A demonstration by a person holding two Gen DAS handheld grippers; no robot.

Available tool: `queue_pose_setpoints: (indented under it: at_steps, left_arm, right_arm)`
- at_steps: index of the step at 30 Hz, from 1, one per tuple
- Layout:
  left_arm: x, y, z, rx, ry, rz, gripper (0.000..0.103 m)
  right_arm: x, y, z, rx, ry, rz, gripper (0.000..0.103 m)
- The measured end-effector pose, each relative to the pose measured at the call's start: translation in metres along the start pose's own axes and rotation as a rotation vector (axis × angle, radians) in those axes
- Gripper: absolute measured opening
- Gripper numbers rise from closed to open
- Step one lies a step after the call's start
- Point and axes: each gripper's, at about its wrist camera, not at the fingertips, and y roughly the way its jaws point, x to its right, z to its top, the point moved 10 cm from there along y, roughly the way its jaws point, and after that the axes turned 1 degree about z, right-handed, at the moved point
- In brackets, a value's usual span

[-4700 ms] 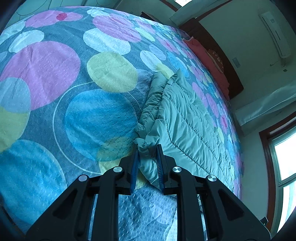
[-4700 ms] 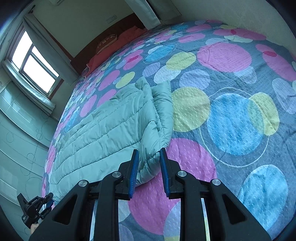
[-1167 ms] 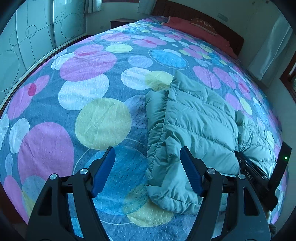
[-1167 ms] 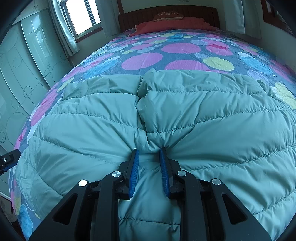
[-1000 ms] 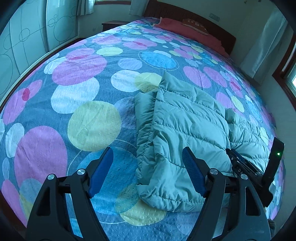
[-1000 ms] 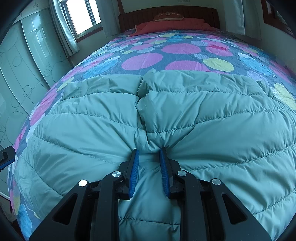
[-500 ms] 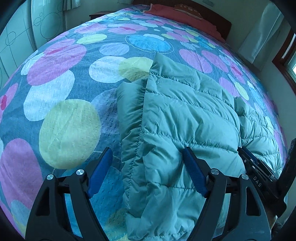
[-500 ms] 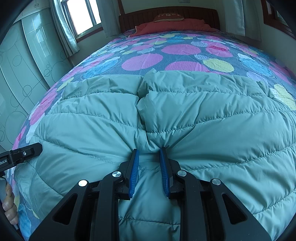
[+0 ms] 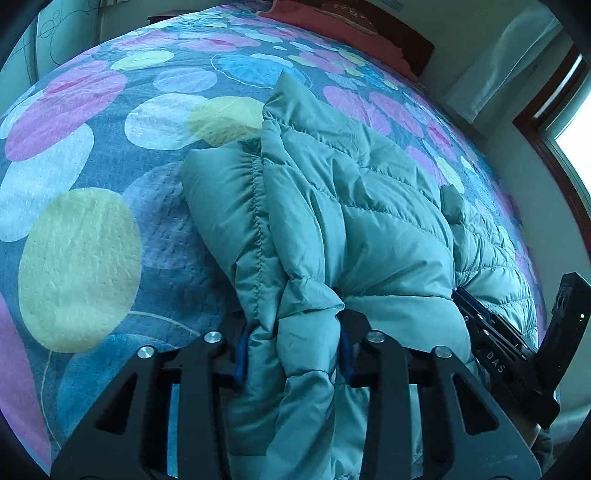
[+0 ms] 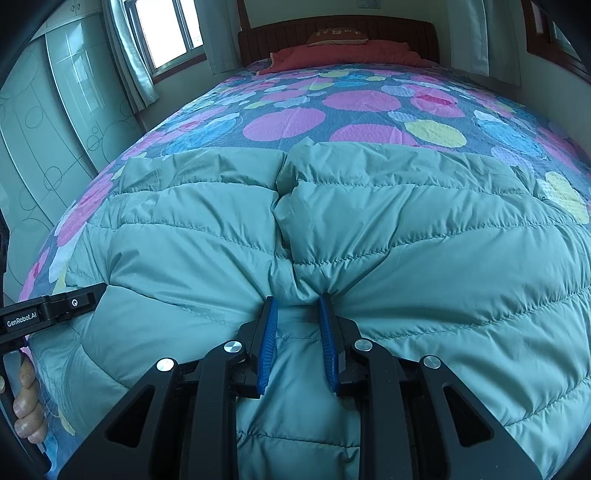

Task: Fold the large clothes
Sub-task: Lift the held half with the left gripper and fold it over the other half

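A puffy teal quilted jacket [image 9: 351, 206] lies on a bedspread [image 9: 92, 184] printed with coloured circles. My left gripper [image 9: 293, 325] is at the jacket's near left edge, beside the gathered seam. Its jaws are closing, and a thick bunch of the jacket sits between the blue pads [image 9: 241, 349], which press into it. In the right wrist view the jacket [image 10: 406, 240] fills the foreground. My right gripper [image 10: 298, 300] is shut on a pinched fold at the middle of its near hem. The fabric hides both grippers' lower fingertips.
The bedspread [image 10: 362, 99] runs back to a red pillow [image 10: 343, 53] and a dark headboard [image 10: 332, 26]. A window [image 10: 162, 33] and glass wardrobe doors [image 10: 55, 129] stand at the left. A hand [image 10: 26, 406] holding the left gripper shows at the left edge.
My left gripper came down onto the jacket's left edge, and its jaws went from wide apart to squeezed around a bunch of fabric. The right gripper has kept its grip and not moved.
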Motion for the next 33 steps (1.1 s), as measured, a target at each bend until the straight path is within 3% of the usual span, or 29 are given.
queue_pose_setpoints:
  at_steps: [4,7,16,22,23,24,25,33]
  left_arm:
    - [0.01,-0.011,0.002,0.039,0.05,0.043,0.014]
    - [0.018,-0.023,0.005,0.073,0.078,0.078,0.01]
    - [0.06,-0.069,0.022,0.163,0.163,0.116,0.01]
    - [0.1,-0.091,0.026,0.197,0.222,0.12,0.01]
    - [0.109,-0.095,0.027,0.206,0.232,0.115,0.01]
    - [0.12,-0.098,0.028,0.214,0.243,0.108,0.01]
    - [0.131,-0.101,0.029,0.223,0.256,0.1,0.01]
    - [0.243,-0.091,0.025,0.226,0.402,0.046,0.01]
  right_arm:
    - [0.001,0.0,0.001,0.001,-0.002,-0.002,0.024]
    - [0.0,-0.001,0.001,0.002,-0.007,-0.009,0.024]
    - [0.007,-0.018,0.005,0.012,-0.009,-0.032,0.024]
    - [0.036,-0.048,0.009,0.053,-0.003,-0.067,0.025]
    - [0.042,-0.054,0.009,0.058,0.003,-0.073,0.029]
    - [0.051,-0.06,0.011,0.064,0.011,-0.083,0.046]
    - [0.06,-0.067,0.011,0.075,0.019,-0.091,0.056]
    - [0.149,-0.119,0.016,0.122,0.077,-0.175,0.057]
